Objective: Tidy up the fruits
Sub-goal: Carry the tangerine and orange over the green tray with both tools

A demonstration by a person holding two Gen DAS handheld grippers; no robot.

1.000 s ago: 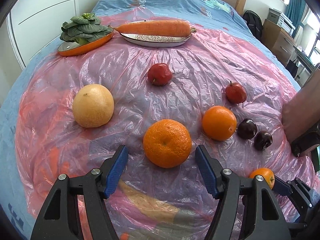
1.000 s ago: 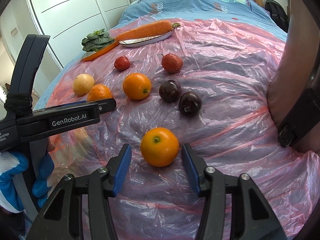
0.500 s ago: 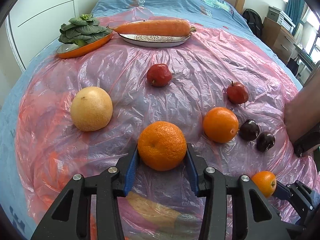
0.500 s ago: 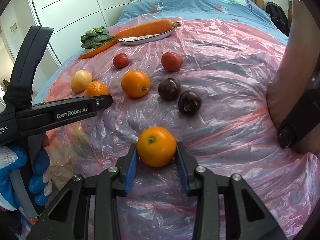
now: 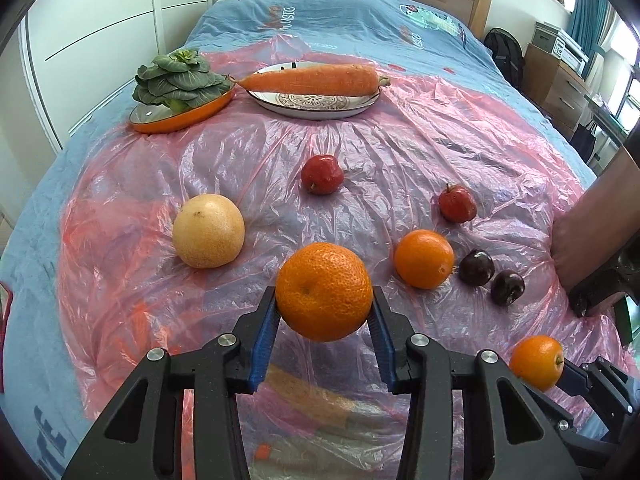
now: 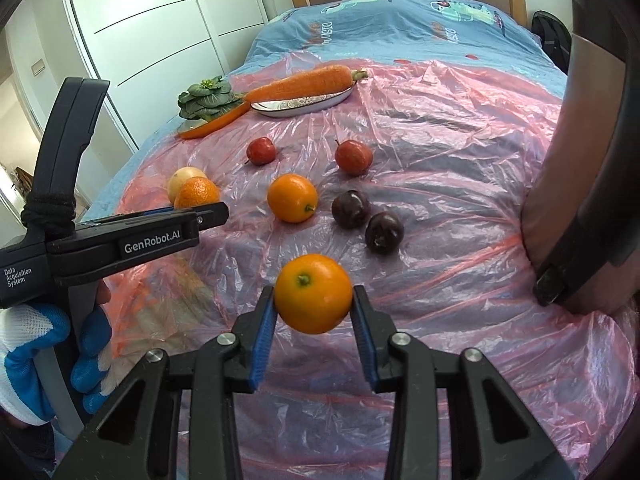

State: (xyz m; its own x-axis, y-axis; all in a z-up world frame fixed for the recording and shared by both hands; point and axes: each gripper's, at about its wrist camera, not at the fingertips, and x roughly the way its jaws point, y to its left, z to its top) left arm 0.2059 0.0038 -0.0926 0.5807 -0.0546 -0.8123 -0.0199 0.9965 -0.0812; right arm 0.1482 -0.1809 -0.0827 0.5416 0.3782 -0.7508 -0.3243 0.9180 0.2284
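While the rough-skinned mandarin sits pinched between the blue pads of my left gripper, clear of the pink plastic sheet, I hold the smoother small orange the same way in my right gripper; both pairs of jaws have just closed in and now stand narrowed to the width of their fruit, pressing on its sides. To carry this step well, I judge I should keep both squeezes firm but gentle, since round fruit can roll out of flat pads, and lift straight before swinging toward wherever the oranges belong, perhaps beside the third orange lying near the two dark plums. Farther out lie a pale yellow fruit, two small red fruits, and beyond them a carrot on a patterned plate and a leafy green on an orange dish. The side of my left tool reads "GenRobot.AI" and "Data Acquisition System"; the blue bedspread shows letters that look like "MUSIC".
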